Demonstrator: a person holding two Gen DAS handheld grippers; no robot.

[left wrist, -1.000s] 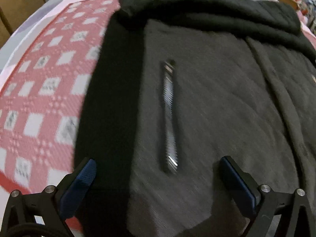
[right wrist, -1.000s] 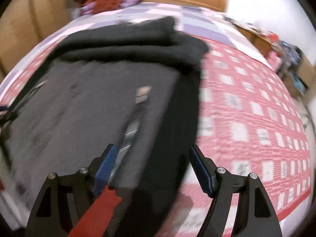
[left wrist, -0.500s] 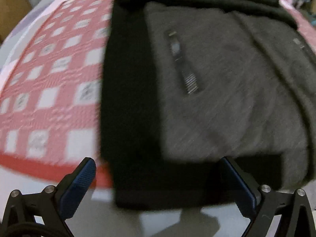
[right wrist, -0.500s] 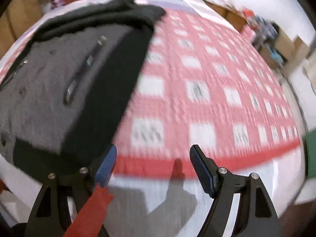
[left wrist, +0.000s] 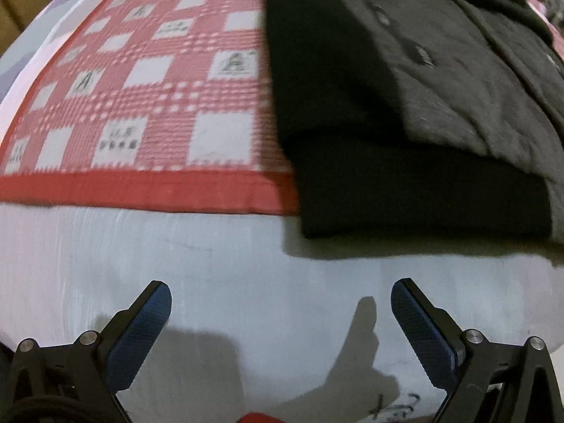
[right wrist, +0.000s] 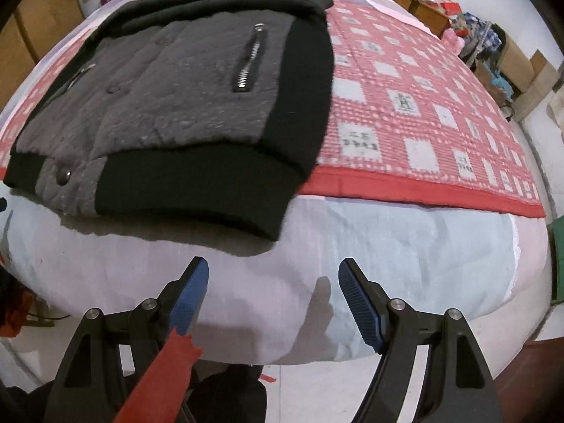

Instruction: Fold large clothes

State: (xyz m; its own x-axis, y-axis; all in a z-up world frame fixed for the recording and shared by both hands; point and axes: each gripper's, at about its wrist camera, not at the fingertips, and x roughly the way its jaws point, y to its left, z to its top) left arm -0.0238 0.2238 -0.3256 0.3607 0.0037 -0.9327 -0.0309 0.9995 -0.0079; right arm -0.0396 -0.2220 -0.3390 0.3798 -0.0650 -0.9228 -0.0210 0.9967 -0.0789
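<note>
Both claws have backed off the jacket [right wrist: 169, 105] since a second ago, when they hovered right over its zip pockets. Now the left claw [left wrist: 280, 320] and right claw [right wrist: 273, 296] hang wide and empty above the pale bed edge [right wrist: 387, 246]. One jacket, upper left of the right view, sleeves tucked in on the red checked blanket [right wrist: 423, 105]. Looks like the hem fold is next.

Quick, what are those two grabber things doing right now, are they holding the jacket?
Left tool: open, holding nothing, short of the jacket.
Right tool: open, holding nothing, also short of the jacket.
</note>
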